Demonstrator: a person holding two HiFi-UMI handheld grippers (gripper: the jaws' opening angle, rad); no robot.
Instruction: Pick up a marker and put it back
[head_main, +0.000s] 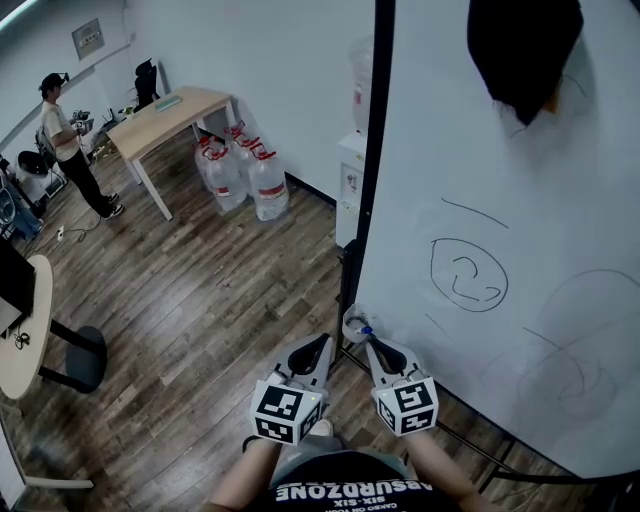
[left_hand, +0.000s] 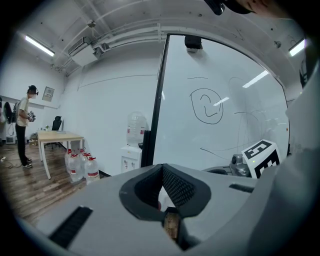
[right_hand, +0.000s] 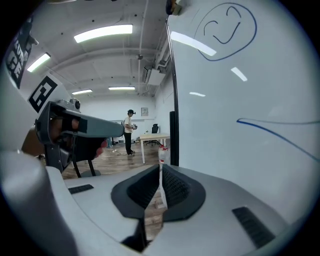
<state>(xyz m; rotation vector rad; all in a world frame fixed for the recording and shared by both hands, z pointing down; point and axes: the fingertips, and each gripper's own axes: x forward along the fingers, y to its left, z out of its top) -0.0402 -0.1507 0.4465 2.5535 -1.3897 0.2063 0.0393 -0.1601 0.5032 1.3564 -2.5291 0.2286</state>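
A whiteboard (head_main: 520, 200) on a dark-framed stand fills the right side, with a drawn face (head_main: 468, 275) and loose pen lines. At its lower left corner is a small pale object with a blue tip (head_main: 364, 329); I cannot tell whether it is the marker. My right gripper (head_main: 372, 342) points at that corner, just below the object. In the right gripper view its jaws (right_hand: 160, 167) stand almost together, a thin slit between them and nothing in it. My left gripper (head_main: 325, 342) is beside it, its jaw tips (left_hand: 161, 170) meeting, nothing held.
Several water bottles (head_main: 245, 175) stand by the wall beside a water dispenser (head_main: 352, 185). A wooden table (head_main: 165, 115) and a person (head_main: 70, 145) are at the far left. A round table (head_main: 25, 330) and a stool (head_main: 80, 360) are at the near left on the wood floor.
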